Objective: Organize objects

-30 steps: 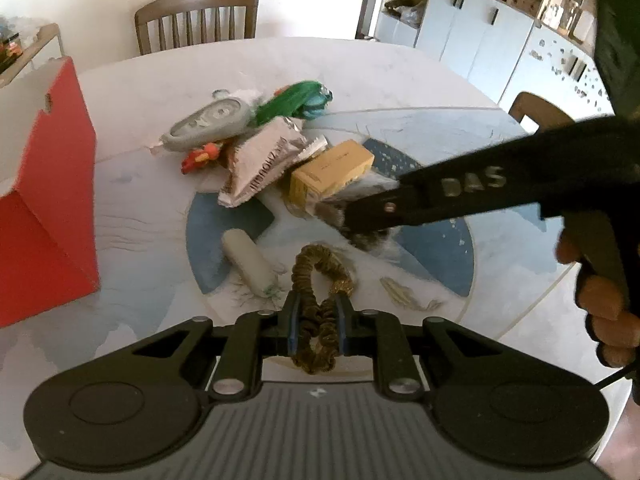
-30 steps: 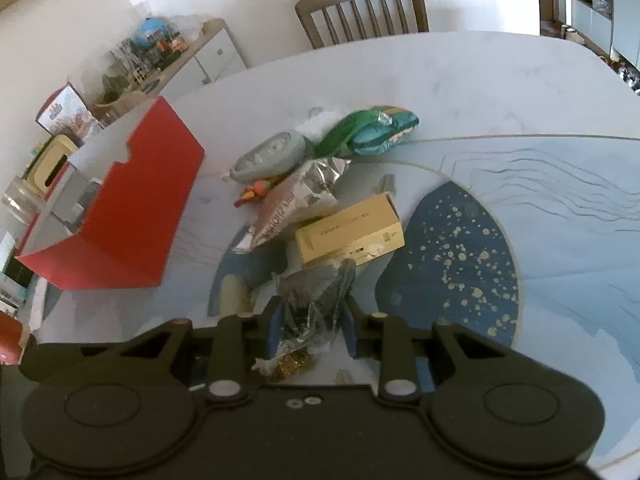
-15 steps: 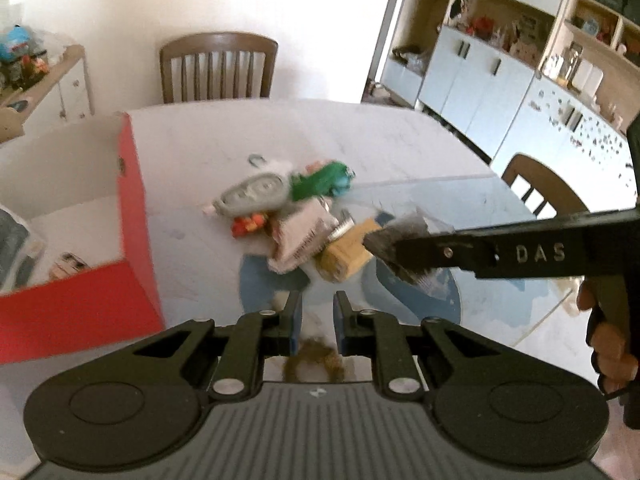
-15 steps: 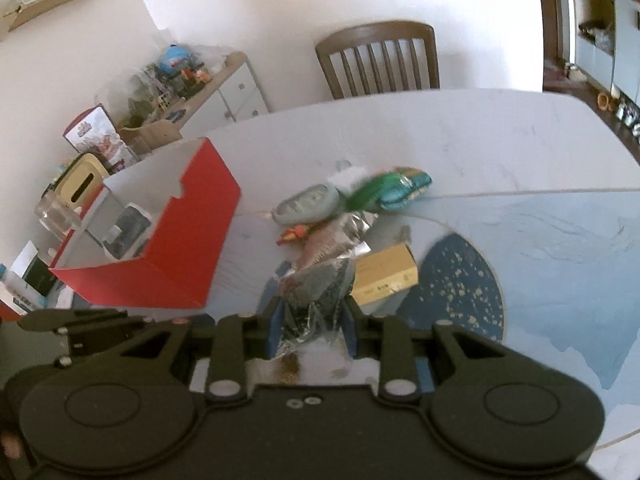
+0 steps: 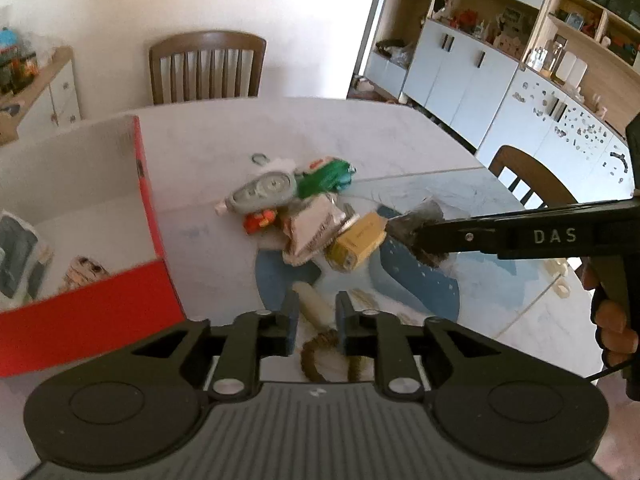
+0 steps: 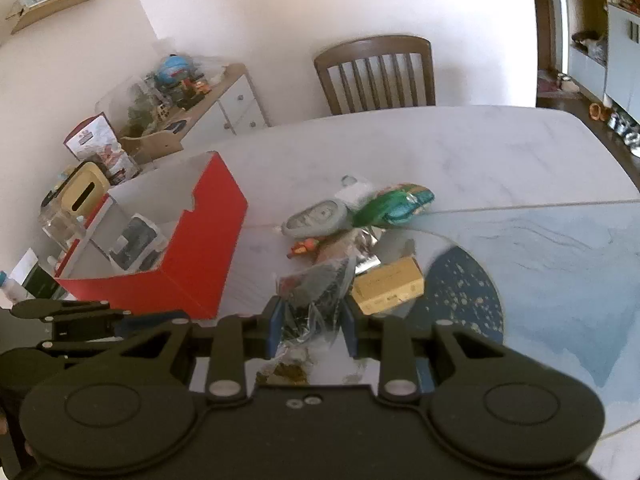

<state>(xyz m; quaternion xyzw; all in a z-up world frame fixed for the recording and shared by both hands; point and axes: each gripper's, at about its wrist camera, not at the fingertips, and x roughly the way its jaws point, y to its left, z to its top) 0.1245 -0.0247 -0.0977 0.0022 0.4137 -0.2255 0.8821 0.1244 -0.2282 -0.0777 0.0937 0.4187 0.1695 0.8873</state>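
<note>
The right gripper is clamped on a crinkly clear plastic bag of dark contents, and only its own camera shows that pinch head-on; from the left wrist view the same gripper comes in side-on from the right, the bag bunched at its tip above the pile. The left gripper has its jaws opening, nothing pressed between the pads, and a brown scrunchie lies on the table below, seen through the gap. The right view barely catches that scrunchie.

On the round table, white marble with blue patches, the pile sits mid-surface: a grey tape dispenser, a green packet, a yellow box, a silver wrapper, a small red toy, and a white roll nearest. The red box stands open at the left with things already inside. A wooden chair waits at the far edge, cabinets line the right. The table's far half lies bare.
</note>
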